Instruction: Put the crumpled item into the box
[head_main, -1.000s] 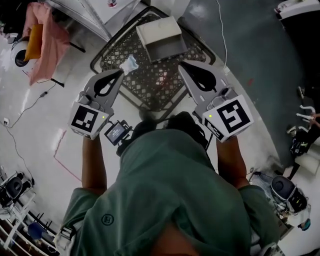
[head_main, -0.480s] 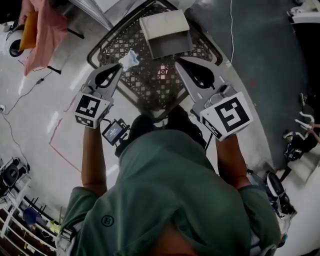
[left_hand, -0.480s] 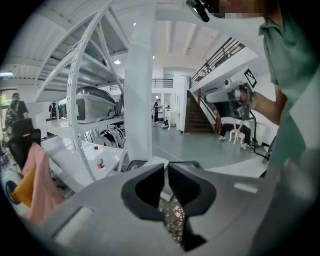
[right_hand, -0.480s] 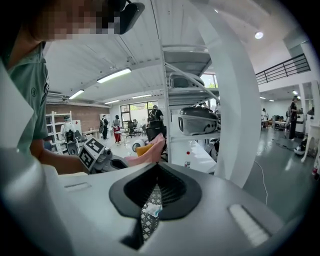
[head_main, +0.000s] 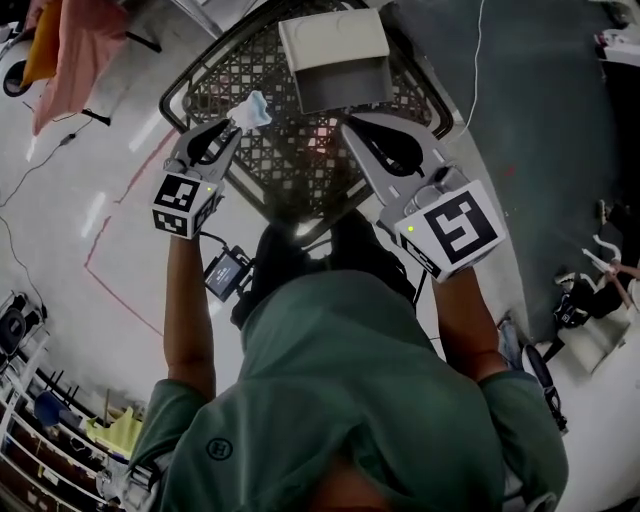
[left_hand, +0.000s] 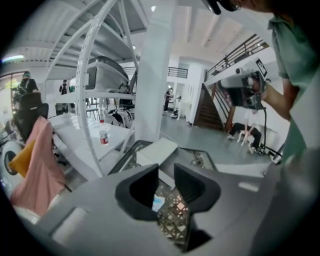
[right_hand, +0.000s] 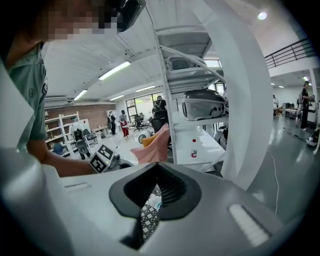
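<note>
The left tongs (head_main: 238, 124) are opening, their dark pads parted, with the crumpled item (head_main: 251, 109), a soft pale blue-and-white wad, loose at their tips above the black lattice desk (head_main: 290, 165). The right tongs (head_main: 350, 126) are pressed together and empty. The box (head_main: 333, 45), rigid, shallow and off-white, lies farther ahead and to the wad's right, nearer the right tongs.

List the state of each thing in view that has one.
left tongs: jaws opening, crumpled item between them
right tongs: shut, empty
crumpled item: at the left tongs' tips, outside the box
box: open, on the lattice table
</note>
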